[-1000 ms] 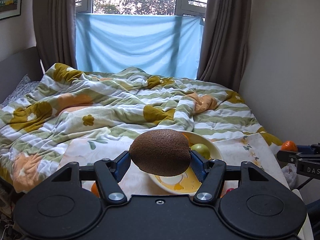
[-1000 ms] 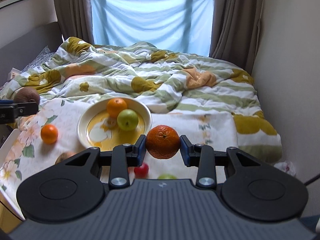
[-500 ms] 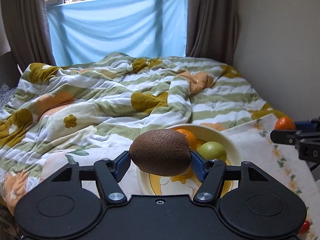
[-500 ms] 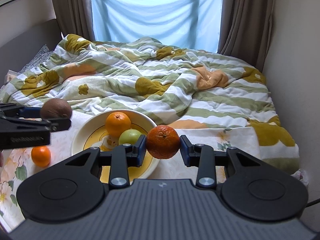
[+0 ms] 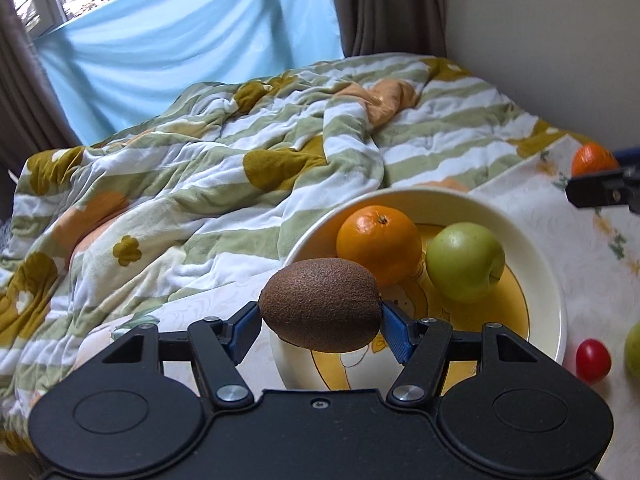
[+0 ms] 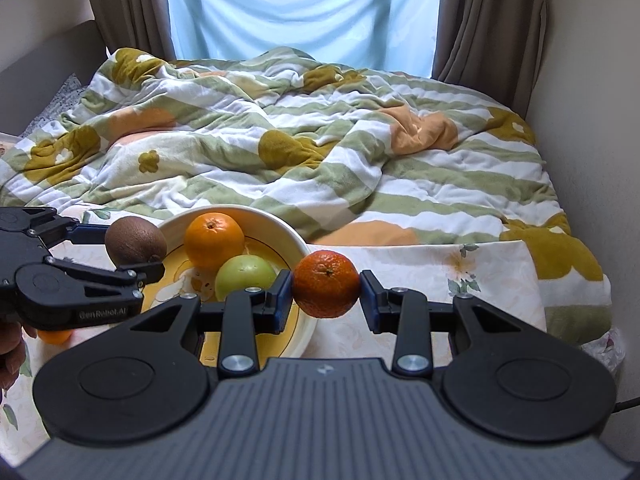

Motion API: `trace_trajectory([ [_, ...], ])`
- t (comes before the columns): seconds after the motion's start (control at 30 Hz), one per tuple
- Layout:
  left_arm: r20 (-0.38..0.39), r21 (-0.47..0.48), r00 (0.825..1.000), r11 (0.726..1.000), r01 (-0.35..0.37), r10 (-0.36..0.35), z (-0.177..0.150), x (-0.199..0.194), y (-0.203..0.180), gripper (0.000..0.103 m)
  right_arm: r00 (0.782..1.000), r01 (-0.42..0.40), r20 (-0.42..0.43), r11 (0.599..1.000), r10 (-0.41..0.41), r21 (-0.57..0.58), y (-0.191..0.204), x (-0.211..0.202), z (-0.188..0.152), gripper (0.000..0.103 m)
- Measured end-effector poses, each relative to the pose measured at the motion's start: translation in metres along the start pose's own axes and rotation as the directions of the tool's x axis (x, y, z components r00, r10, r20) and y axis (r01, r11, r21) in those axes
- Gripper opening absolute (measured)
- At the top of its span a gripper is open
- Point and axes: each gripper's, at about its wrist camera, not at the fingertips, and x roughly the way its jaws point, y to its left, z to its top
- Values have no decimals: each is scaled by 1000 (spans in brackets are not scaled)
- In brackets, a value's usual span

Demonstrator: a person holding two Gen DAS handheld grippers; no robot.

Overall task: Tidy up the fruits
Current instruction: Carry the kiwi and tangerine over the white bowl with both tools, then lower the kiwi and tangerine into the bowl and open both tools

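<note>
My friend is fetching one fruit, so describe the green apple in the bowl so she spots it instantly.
On the bed's flowered cloth sits a cream bowl with a yellow centre. Inside lies the green apple, beside an orange; it is the bowl's only green, smooth-skinned fruit.

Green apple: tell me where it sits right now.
The green apple lies inside the bowl, touching the orange on its left in the left wrist view, just beyond the kiwi held over the bowl's near rim.
</note>
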Motion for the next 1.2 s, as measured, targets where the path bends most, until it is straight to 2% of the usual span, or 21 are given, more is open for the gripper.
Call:
trace_trajectory([
  [0.17,-14,46,1000,999,9,-9,-1,8,-7,69,1000,5,-7,1000,-5,9,0,6,1,51],
  [0.37,-36,50,999,998,26,-24,-1,15,-10,70,1000,6,-8,1000,-6,10,0,7,1,51],
  [0.43,-19,64,1000,998,22,-21,-2,14,-11,75,1000,6,-8,1000,-6,10,0,7,1,51],
  [0.5,9,68,1000,998,14,-15,-3,9,-11,95,1000,6,-8,1000,-6,9,-1,7,1,51],
  [0.63,24,52,1000,999,15,-16,-3,-1,-6,99,1000,4,-6,1000,-4,11,-1,7,1,51],
  [0.83,43,-86,999,996,38,-34,-7,-32,21,99,1000,-4,5,1000,4,13,-3,0,0,51],
  [1.2,91,-281,995,958,62,-38,-29,-88,50,101,999,-38,-19,999,38,7,14,-5,-2,51],
])
